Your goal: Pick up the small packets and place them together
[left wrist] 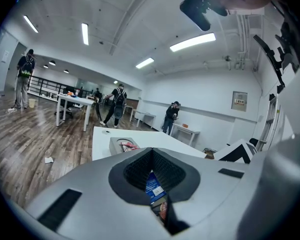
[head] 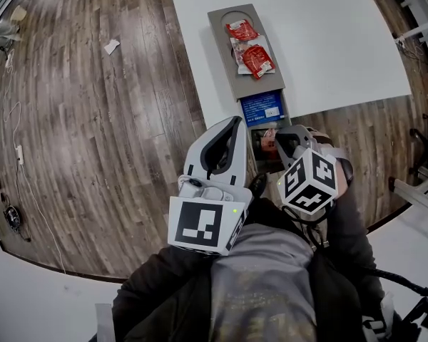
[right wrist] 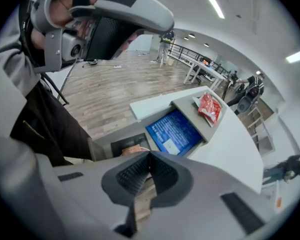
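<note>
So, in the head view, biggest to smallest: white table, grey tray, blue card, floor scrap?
1. White table
2. Grey tray
3. Blue card
4. Floor scrap

The scrap lies lower, farther from the camera, so it may look smaller than it is.

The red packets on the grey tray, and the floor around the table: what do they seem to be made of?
Red packets: likely thin plastic film, glossy; they crinkle and catch highlights. Grey tray: matte and even-toned, plastic or painted board, hard to say. Floor: planks with visible grain and slight sheen; real wood or laminate, can't tell.
</note>
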### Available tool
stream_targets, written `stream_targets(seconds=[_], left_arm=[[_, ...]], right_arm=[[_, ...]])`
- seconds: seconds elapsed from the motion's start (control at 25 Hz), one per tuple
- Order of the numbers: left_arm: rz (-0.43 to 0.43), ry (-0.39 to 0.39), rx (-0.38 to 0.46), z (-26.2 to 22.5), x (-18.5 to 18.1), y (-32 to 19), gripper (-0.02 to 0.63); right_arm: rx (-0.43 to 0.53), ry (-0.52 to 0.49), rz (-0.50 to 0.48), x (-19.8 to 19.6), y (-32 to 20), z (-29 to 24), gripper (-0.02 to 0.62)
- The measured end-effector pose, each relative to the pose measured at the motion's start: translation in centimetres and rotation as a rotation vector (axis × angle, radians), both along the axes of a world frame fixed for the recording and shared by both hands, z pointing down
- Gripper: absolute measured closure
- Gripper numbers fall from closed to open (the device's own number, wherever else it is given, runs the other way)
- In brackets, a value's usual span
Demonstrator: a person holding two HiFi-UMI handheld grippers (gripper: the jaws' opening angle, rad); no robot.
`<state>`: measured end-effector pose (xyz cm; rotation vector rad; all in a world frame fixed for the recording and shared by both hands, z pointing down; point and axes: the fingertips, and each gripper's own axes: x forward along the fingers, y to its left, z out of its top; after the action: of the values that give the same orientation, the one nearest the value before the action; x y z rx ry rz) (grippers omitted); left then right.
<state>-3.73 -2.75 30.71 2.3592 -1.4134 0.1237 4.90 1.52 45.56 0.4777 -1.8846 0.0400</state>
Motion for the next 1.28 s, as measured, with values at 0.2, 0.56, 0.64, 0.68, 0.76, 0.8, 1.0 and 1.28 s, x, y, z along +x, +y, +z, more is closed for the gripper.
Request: stream_targets(seconds=[0.2, 0.56, 0.64, 0.68, 0.76, 0.8, 1.0, 1.28], left_arm=[[0.005, -0.001, 0.008, -0.4, 0.4, 0.9, 0.606], [-0.015, -0.003, 0.0, 0.1, -0.9, -0.3, 0.605], [-0.015, -0.002, -0.012, 0.4, -1.0, -0.4, 0.606], [-0.019, -0.002, -0.021, 0.5, -1.2, -0.6, 0.604], [-0.031, -0.005, -0.031, 0.6, -1.9, -0.9, 0.606], [-0.038, -0.006, -0.029, 0.7, -2.2, -1.1, 0.606], [-0.052, -0.006, -0.036, 1.0, -3.0, -1.8, 0.604], [-0.05, -0.004, -0.042, 1.2, -2.9, -2.0, 0.604]], right_arm=[[0.034, -0.03, 0.002, -1.4, 0.1, -0.1, 0.592], [-0.143, 0.088, -0.163, -1.4, 2.3, 2.6, 0.339], [-0.153, 0.1, -0.185, -1.8, 2.2, 3.0, 0.306], [-0.153, 0.115, -0.197, -2.0, 2.1, 3.3, 0.294], [-0.153, 0.162, -0.22, -2.0, 1.9, 4.1, 0.287], [-0.157, 0.181, -0.227, -1.9, 1.8, 4.4, 0.287], [-0.221, 0.171, -0.18, -1.8, 1.2, 5.1, 0.292], [-0.133, 0.157, -0.148, -1.6, -0.8, 4.4, 0.484]])
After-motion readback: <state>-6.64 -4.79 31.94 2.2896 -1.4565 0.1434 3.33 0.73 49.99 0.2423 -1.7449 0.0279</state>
